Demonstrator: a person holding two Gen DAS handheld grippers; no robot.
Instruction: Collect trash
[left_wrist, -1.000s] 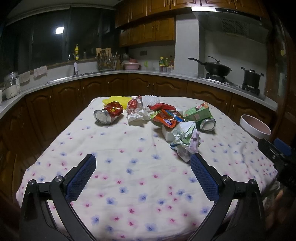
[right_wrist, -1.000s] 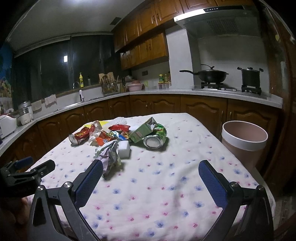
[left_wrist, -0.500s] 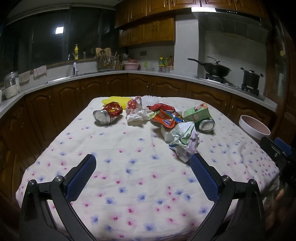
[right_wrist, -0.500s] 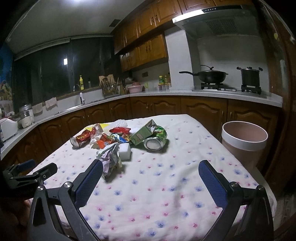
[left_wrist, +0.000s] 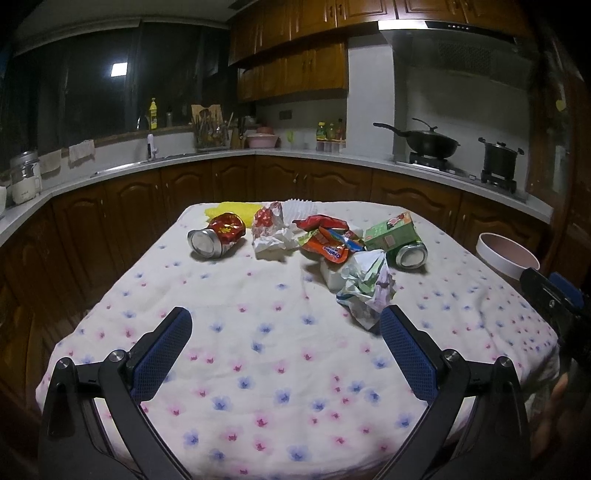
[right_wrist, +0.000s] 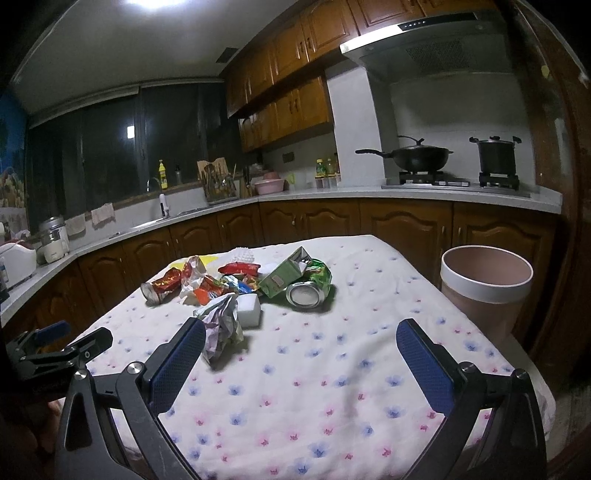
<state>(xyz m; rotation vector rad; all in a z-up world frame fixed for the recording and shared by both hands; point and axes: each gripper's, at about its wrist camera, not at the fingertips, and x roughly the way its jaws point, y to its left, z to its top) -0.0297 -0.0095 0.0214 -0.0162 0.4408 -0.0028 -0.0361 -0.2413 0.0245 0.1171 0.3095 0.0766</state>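
Both grippers are hovering over the near end of a surface (left_wrist: 258, 295) draped in a white cloth printed with pink and blue flowers. The left gripper (left_wrist: 284, 332) is standing with its blue-padded jaws spread wide and holding nothing. The right gripper (right_wrist: 301, 347) is likewise gaping wide and empty, its left pad sitting just in front of a crumpled paper wad (right_wrist: 221, 325) without clearly touching it.

The trash is lying in a loose cluster toward the far half of the surface. In the left wrist view, a crushed red can (left_wrist: 216, 238) is lying on its side at the left of the cluster, its silver end facing the camera. Beside it a crumpled white and red wrapper (left_wrist: 271, 232) is resting, with a red and orange snack packet (left_wrist: 327, 240) just to its right. A green carton (left_wrist: 389, 232) is sitting at the right of the pile, touching a crushed green can (left_wrist: 410, 254). A white block (right_wrist: 248, 310) is lying against the paper wad. Something yellow (left_wrist: 236, 212) and a white fluted paper piece (left_wrist: 301, 205) are lying at the far edge.

A pink bin with a white rim (right_wrist: 485, 284) is standing on the floor just off the surface's right side, well apart from the trash.
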